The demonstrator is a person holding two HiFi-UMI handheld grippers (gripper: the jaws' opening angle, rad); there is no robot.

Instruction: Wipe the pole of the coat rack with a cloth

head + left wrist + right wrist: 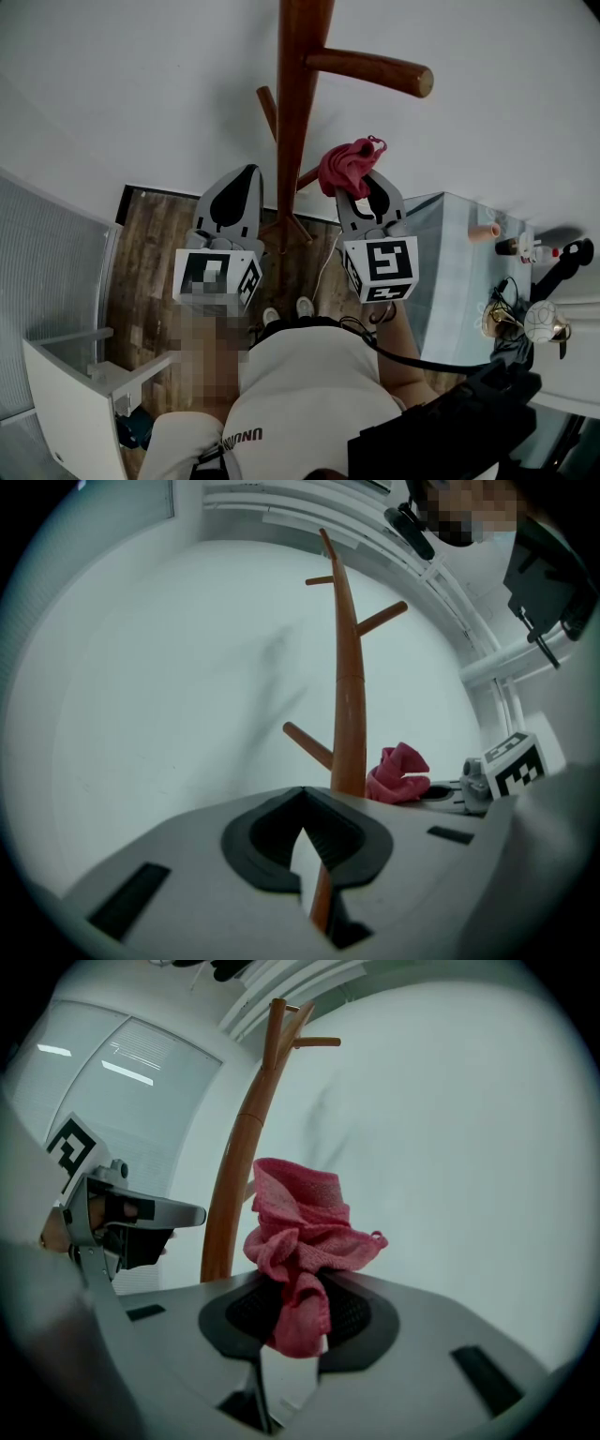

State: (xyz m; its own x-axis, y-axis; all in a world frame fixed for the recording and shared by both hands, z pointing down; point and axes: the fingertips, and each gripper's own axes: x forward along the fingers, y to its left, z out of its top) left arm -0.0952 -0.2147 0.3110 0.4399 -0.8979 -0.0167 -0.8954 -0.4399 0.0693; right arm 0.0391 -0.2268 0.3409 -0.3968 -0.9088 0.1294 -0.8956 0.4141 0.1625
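White wall (141, 75); plank floor (155, 246); wooden pole (295, 112); pink cloth (347, 167)

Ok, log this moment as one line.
right gripper: shut on pink cloth | left gripper: shut, empty | pink cloth beside coat rack pole, contact unclear

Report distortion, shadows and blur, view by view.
Head view: dim, edges bent, a mosaic patch low left. Left gripper view: fisheye bows the pole, whose soft shadow falls on the wall. Right gripper view: cloth sharp, dark round corners.
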